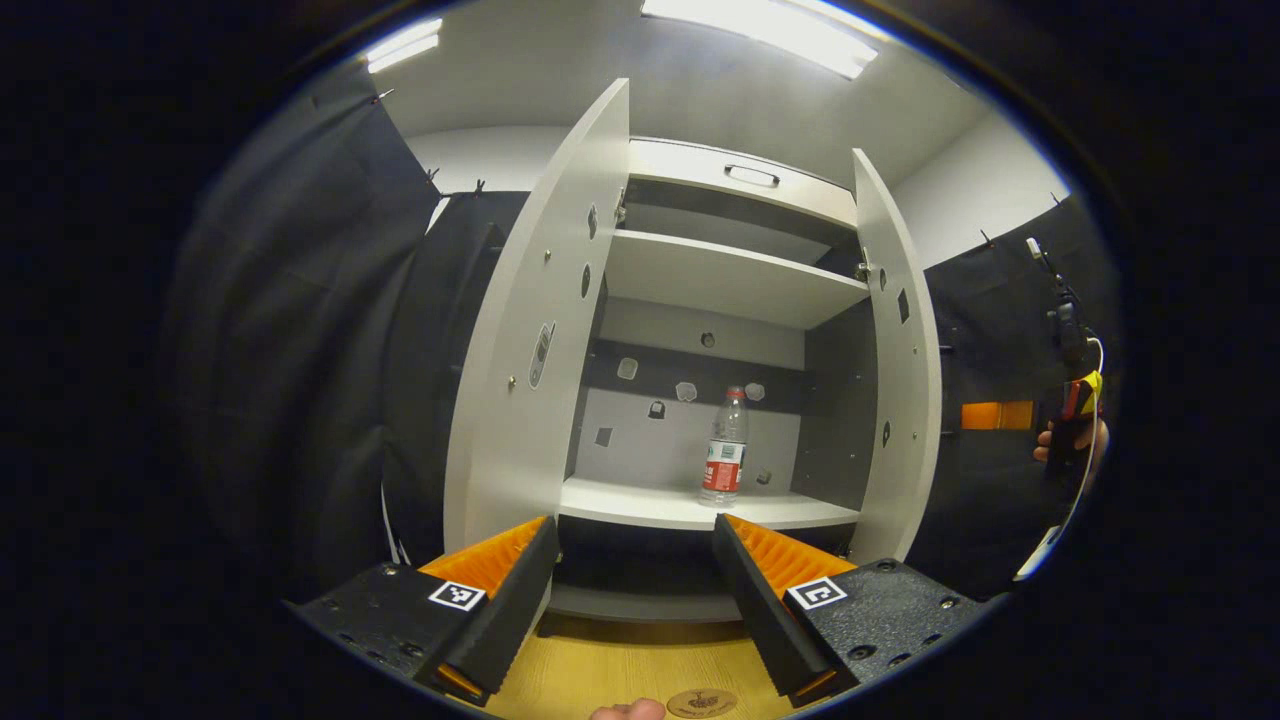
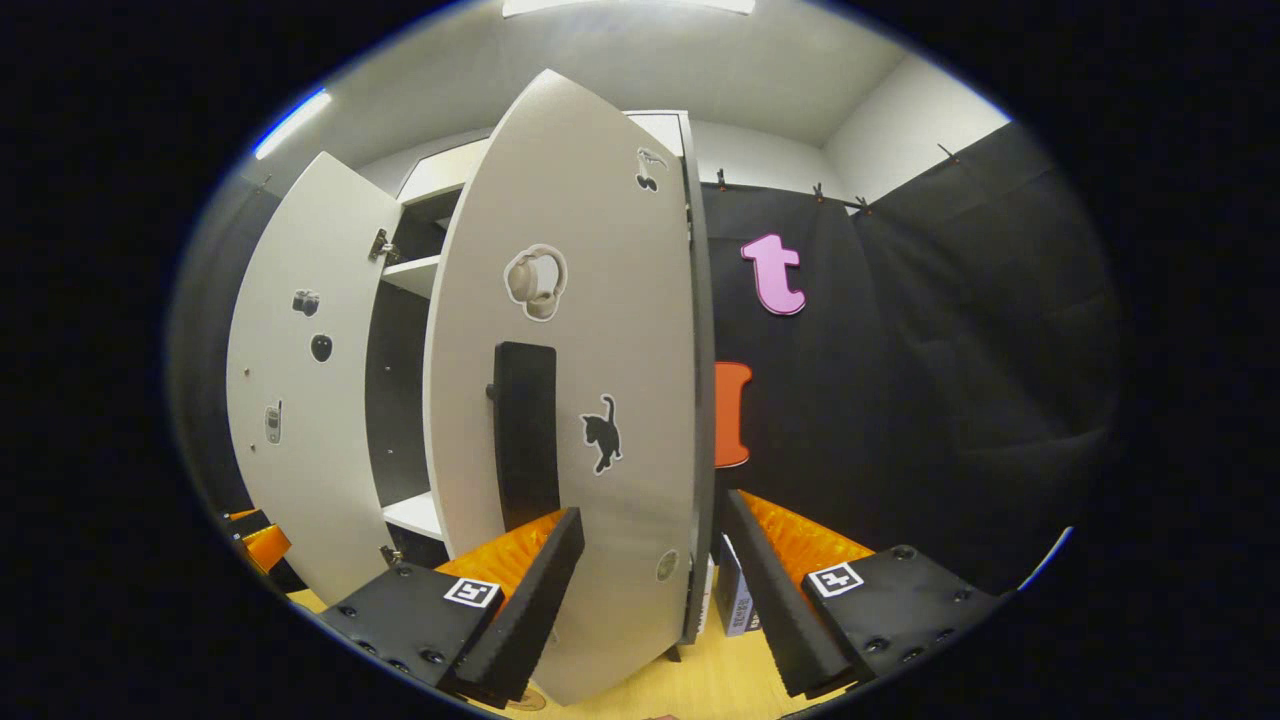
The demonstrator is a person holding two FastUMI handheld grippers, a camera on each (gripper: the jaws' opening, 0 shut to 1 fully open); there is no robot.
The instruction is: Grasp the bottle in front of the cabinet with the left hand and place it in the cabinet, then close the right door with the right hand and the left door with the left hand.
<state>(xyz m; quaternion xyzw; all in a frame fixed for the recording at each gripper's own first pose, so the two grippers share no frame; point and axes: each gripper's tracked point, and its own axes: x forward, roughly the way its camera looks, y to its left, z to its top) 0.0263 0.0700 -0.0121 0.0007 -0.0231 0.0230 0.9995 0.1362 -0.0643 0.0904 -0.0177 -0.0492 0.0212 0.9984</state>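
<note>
Bottle point(image 1: 724, 446) stands upright on cabinet's lower shelf point(image 1: 640, 505), near front edge. Left hand-held gripper point(image 1: 636, 590) wide, empty, facing shelf. Right hand-held gripper point(image 2: 650, 590) wide, straddling right door point(image 2: 570, 400) edge. Risk: door catches between fingers, or slams and rocks bottle over.
</note>
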